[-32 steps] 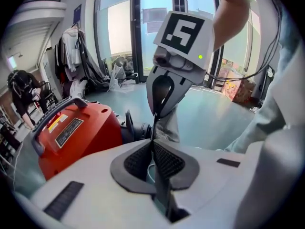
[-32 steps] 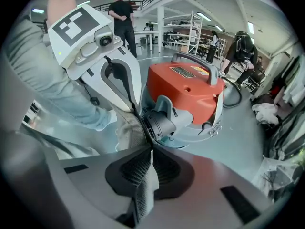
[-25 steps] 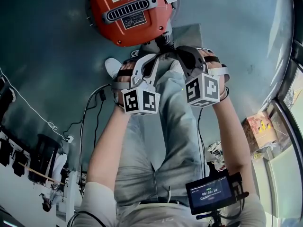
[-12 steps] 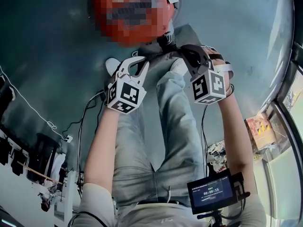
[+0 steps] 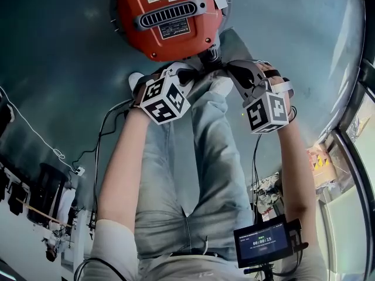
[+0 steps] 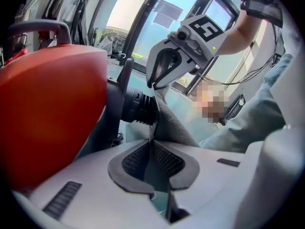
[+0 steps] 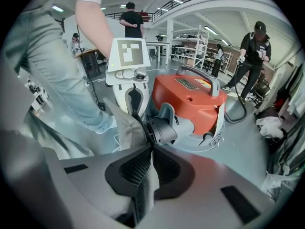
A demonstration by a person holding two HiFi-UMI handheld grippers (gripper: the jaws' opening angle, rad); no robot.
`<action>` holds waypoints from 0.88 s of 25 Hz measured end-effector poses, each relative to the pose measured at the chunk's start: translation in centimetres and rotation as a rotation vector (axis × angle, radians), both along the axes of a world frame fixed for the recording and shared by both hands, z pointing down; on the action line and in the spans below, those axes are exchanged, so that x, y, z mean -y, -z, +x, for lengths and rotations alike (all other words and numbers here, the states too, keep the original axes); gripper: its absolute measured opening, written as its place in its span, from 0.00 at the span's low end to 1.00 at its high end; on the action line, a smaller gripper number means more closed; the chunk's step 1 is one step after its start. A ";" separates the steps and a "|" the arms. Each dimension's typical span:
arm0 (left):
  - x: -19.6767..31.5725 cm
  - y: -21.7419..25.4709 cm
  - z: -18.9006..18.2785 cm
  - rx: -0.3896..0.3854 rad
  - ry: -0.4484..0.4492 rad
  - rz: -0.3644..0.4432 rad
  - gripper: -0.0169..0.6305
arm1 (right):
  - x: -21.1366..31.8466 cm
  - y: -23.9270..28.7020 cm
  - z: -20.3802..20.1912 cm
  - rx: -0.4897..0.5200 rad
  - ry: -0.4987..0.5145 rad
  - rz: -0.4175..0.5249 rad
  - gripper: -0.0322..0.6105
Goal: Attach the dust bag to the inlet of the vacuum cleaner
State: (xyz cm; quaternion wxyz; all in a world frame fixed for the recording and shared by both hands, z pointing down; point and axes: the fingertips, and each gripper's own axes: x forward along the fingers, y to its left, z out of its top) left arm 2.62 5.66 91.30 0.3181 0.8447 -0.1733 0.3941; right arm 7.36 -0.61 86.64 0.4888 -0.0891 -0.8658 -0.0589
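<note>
Left tongs (image 6: 152,141): clenched. A thin edge of the grey dust bag (image 7: 125,128) is pinched between the ribbed pads, and the cloth rises from the tips toward the right tongs (image 7: 152,149).

Right tongs: clenched on the same dust bag. A fold of the cloth is seen running down between the pads and out behind them.

The two tongs are held close together, tips pointed toward each other, with the mouth of the bag stretched between them. The black ribbed inlet (image 7: 163,130) is found directly beyond the tips of both tongs, just ahead of the gripped cloth. Whether the bag's mouth is seated over the inlet cannot be told.

The orange vacuum cleaner (image 5: 167,22) is set on the grey floor (image 5: 70,57), beyond both tongs, with the inlet projecting from its side toward them. A grey carrying handle (image 7: 198,75) is noted on its top.

Behind the tongs, the person's trouser leg (image 5: 211,151) is seen. A dark cable (image 5: 111,127) lies on the floor outside the left tongs. A small lit screen (image 5: 263,242) is mounted well behind the right tongs.
</note>
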 end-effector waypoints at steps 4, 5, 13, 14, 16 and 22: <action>-0.6 -0.1 1.1 -0.064 -0.071 0.051 0.05 | 0.1 -0.1 -0.2 -0.006 0.048 -0.004 0.08; -0.6 0.0 1.2 -0.084 -0.074 0.065 0.06 | 0.1 -0.2 -0.3 -0.011 0.060 -0.004 0.08; -0.7 0.7 1.7 -0.165 -0.099 0.127 0.11 | 0.4 -0.6 -0.7 -0.063 0.069 -0.006 0.08; -0.6 0.8 1.6 -0.155 -0.096 0.148 0.11 | 0.4 -0.6 -0.7 -0.066 0.066 0.000 0.08; -0.1 1.3 1.0 -0.173 -0.041 0.169 0.11 | 0.3 -0.7 -0.6 -0.070 0.059 0.001 0.08; -0.1 2.4 1.3 -0.291 -0.067 0.064 0.11 | 0.4 -0.9 -0.6 -0.083 0.058 0.006 0.08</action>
